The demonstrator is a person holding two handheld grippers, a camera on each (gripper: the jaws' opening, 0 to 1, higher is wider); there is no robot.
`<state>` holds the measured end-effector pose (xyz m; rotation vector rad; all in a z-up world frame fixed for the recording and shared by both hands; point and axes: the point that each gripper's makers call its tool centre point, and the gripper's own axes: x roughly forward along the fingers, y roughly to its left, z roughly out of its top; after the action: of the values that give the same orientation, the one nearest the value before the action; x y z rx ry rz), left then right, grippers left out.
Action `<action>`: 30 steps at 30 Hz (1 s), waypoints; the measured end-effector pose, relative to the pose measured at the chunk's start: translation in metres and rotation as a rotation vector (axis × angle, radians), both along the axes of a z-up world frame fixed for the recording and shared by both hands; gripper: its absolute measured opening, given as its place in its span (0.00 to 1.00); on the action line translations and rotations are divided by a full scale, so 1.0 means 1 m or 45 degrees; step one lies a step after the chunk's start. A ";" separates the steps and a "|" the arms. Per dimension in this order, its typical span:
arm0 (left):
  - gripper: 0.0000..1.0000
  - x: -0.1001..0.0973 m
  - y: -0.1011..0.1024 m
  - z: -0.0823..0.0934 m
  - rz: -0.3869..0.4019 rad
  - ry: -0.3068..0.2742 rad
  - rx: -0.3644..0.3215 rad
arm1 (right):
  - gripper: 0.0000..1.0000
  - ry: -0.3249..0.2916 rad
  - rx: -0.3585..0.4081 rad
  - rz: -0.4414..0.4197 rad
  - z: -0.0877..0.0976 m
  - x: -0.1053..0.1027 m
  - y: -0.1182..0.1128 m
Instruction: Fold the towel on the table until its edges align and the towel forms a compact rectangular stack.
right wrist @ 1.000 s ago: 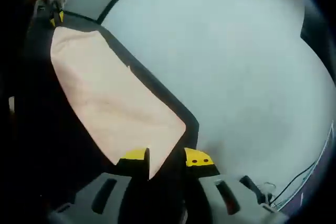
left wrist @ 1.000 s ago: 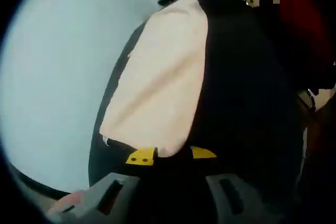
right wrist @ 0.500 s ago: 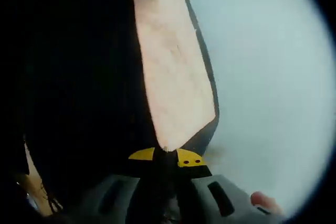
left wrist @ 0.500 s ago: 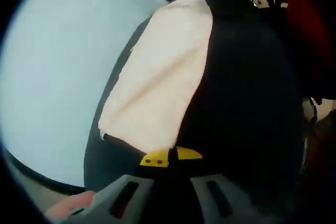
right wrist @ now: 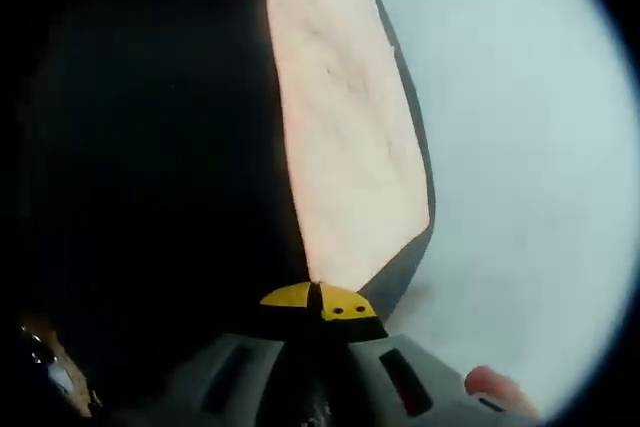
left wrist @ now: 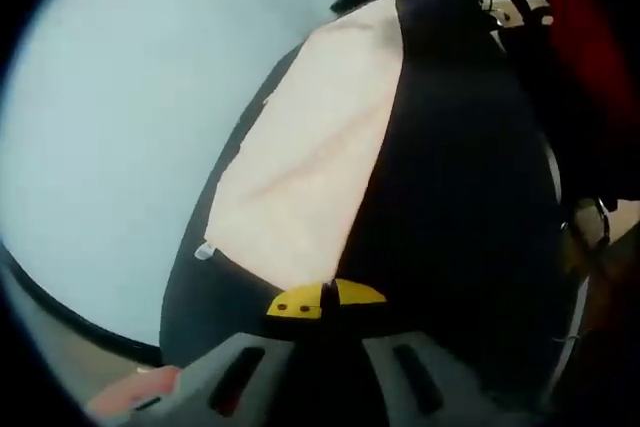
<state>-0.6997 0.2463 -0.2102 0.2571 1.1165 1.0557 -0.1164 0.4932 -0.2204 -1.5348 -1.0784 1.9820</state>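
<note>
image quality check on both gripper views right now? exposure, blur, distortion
Left gripper view: heavy fisheye bending, the pale table near blown out, black mat crushed to no detail, peach towel soft; left tool reasonably sharp. Right gripper view: the mat is again a featureless black, towel weave faintly readable, table hazy; right tool crisp, with a dark shadow beside it.

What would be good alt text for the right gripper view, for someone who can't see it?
The right gripper, its yellow-tipped jaws closed, pinches a corner of a peach towel that stretches away up the view. Black cloth lies along one side of the towel, a pale table along the other, and a fingertip shows at the bottom.
</note>
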 end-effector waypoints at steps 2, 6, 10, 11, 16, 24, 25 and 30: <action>0.00 0.000 0.001 0.009 0.008 0.007 0.040 | 0.00 0.013 -0.011 0.006 0.011 0.004 -0.007; 0.00 0.003 0.004 0.039 0.034 -0.049 0.167 | 0.00 0.207 -0.039 -0.055 0.047 0.012 -0.002; 0.00 0.000 0.008 0.053 0.077 -0.065 0.171 | 0.00 0.160 -0.034 -0.052 0.062 0.020 -0.001; 0.00 -0.003 0.010 0.055 0.093 -0.067 0.167 | 0.00 0.166 -0.037 -0.050 0.063 0.021 0.002; 0.00 -0.012 0.024 0.057 0.138 -0.089 0.100 | 0.00 0.210 -0.107 -0.061 0.068 0.016 0.014; 0.00 -0.041 0.079 0.089 0.257 -0.038 0.045 | 0.00 0.209 -0.107 -0.146 0.100 -0.014 0.077; 0.00 -0.046 0.088 0.090 0.293 -0.064 0.035 | 0.00 0.198 -0.098 -0.160 0.099 -0.020 0.090; 0.00 -0.071 0.144 0.080 0.366 -0.005 0.020 | 0.00 0.144 -0.138 -0.229 0.076 -0.045 0.159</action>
<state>-0.7702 0.3905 -0.1306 0.1082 1.1642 1.3188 -0.1613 0.6523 -0.1440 -1.4963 -0.7716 2.0039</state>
